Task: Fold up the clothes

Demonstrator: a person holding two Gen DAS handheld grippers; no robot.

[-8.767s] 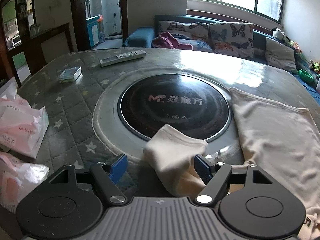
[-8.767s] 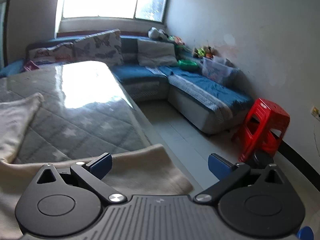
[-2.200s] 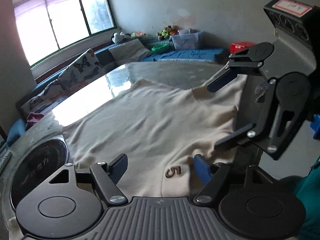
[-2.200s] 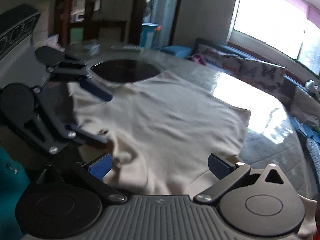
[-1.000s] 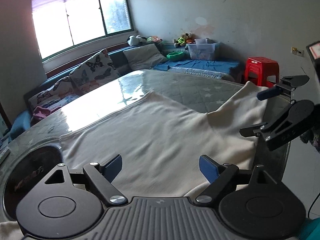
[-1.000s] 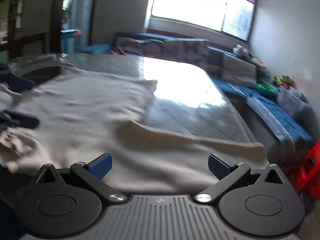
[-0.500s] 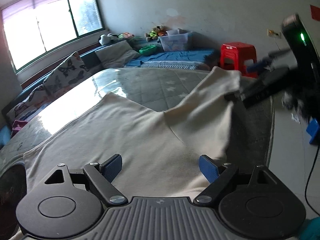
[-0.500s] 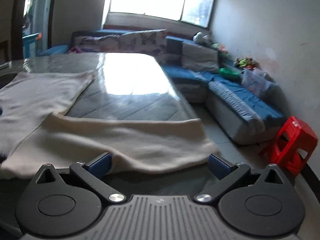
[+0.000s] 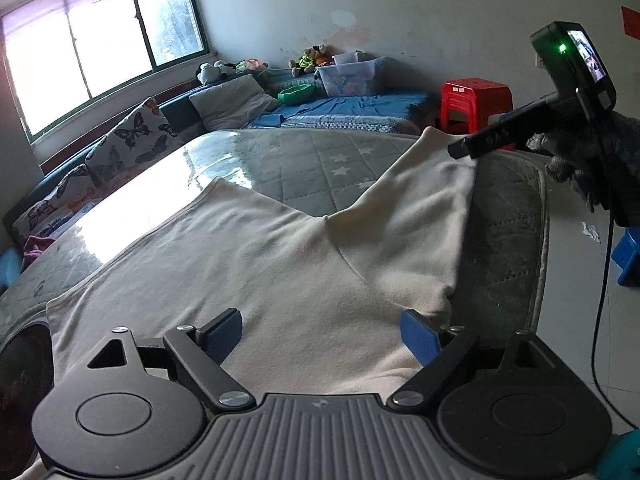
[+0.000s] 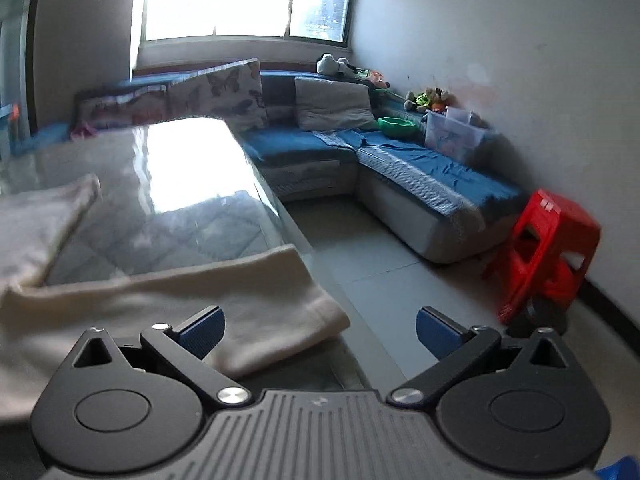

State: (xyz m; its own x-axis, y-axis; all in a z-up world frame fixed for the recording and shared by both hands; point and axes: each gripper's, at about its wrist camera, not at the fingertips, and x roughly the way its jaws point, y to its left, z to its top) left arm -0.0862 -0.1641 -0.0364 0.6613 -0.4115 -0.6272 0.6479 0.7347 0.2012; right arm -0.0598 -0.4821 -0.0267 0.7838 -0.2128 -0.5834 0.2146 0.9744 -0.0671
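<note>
The left gripper (image 9: 321,333) sits nearest, its blue fingers (image 9: 419,337) spread wide and holding nothing, low over the near part of a cream garment (image 9: 248,264). That garment lies flat on the desk (image 9: 304,160), which is covered by a grey star-patterned quilted cloth under a glossy sheet. From the garment's body a sleeve (image 9: 420,216) runs away toward the desk's far right corner, and its end rises off the surface. Right at that raised end is the right gripper (image 9: 464,148), held in a gloved hand (image 9: 588,160); in the left wrist view it shows only side-on. In its own view its blue fingers (image 10: 202,330) stand wide apart, with the sleeve's cuff just beyond the left finger. Beyond the desk a red stool (image 9: 476,98) stands on the floor, and behind it a blue sofa (image 10: 420,168) runs along the wall beneath the window (image 9: 100,48).
</note>
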